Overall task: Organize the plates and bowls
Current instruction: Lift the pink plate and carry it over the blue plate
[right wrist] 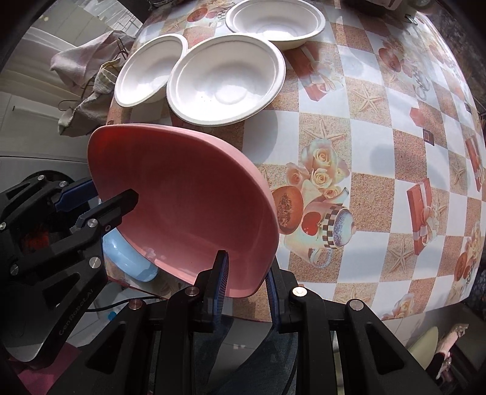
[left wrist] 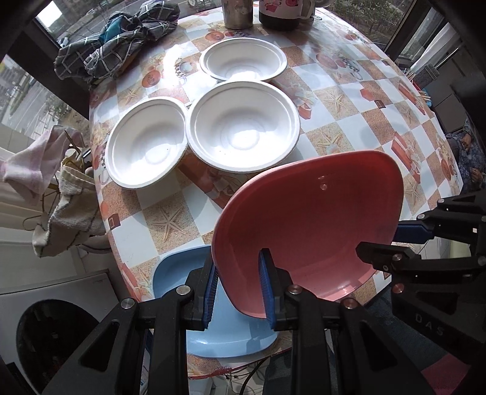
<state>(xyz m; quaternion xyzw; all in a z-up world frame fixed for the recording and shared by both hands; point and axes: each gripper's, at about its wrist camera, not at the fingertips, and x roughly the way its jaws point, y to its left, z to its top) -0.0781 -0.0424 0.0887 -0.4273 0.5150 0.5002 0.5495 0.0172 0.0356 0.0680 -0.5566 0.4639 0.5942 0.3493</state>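
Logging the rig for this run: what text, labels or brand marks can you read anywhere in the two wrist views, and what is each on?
"GenRobot.AI": on the black body of the left gripper, seen from the right wrist view.
"DAS": partial letters on the body of the right gripper, seen from the left wrist view; the rest is cut off.
Printed label on the dark bottle at the table's far edge: pink marks, too blurred to read.
Pink plate, white bowls, blue plate: no text visible.

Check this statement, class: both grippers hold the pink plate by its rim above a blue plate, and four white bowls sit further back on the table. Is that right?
One detail is wrong: there are three white bowls, not four, as the left wrist view shows. The rest stands: the left gripper and right gripper both clamp the pink plate by its rim, above the blue plate on the table.
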